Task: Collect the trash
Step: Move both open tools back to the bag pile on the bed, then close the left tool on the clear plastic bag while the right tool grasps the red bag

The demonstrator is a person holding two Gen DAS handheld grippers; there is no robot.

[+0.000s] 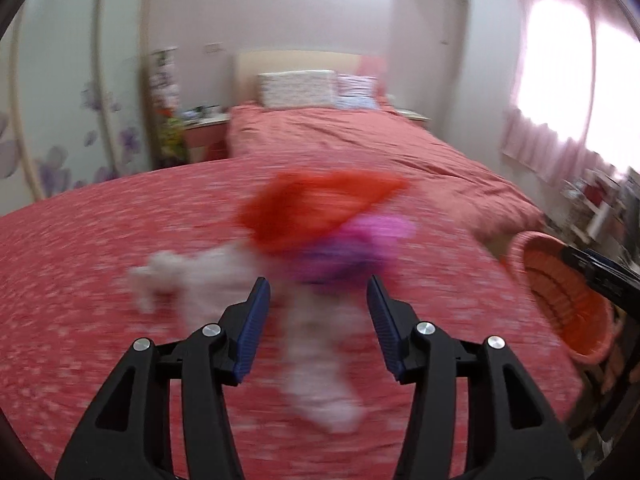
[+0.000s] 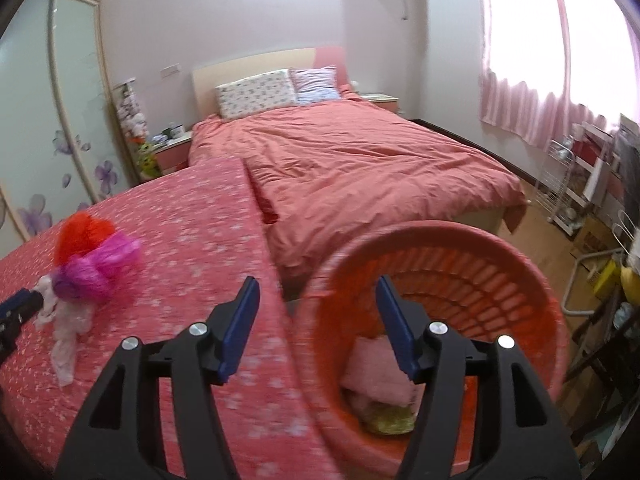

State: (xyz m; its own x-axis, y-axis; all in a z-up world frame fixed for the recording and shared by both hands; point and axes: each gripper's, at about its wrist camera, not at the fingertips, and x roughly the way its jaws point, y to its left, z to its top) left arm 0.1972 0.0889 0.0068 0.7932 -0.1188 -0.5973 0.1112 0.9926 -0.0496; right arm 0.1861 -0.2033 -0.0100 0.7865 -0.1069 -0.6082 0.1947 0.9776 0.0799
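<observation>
1. the surface (image 2: 192, 216) wore a red flowered cloth, with a bed (image 2: 360, 160) behind it.
2. three crumpled bags (image 2: 86, 264), red, purple and white, lay together on it.
3. one orange basket (image 2: 532, 280) sat at its edge, trash inside.
4. left hand-held gripper (image 1: 318, 292) and right hand-held gripper (image 2: 316, 292) were both released, empty.

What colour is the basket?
Orange-red basket, pinker at the rim; clearest in the right wrist view.

Both wrist views face bed (image 1: 360, 148); share basket (image 2: 460, 248).
</observation>
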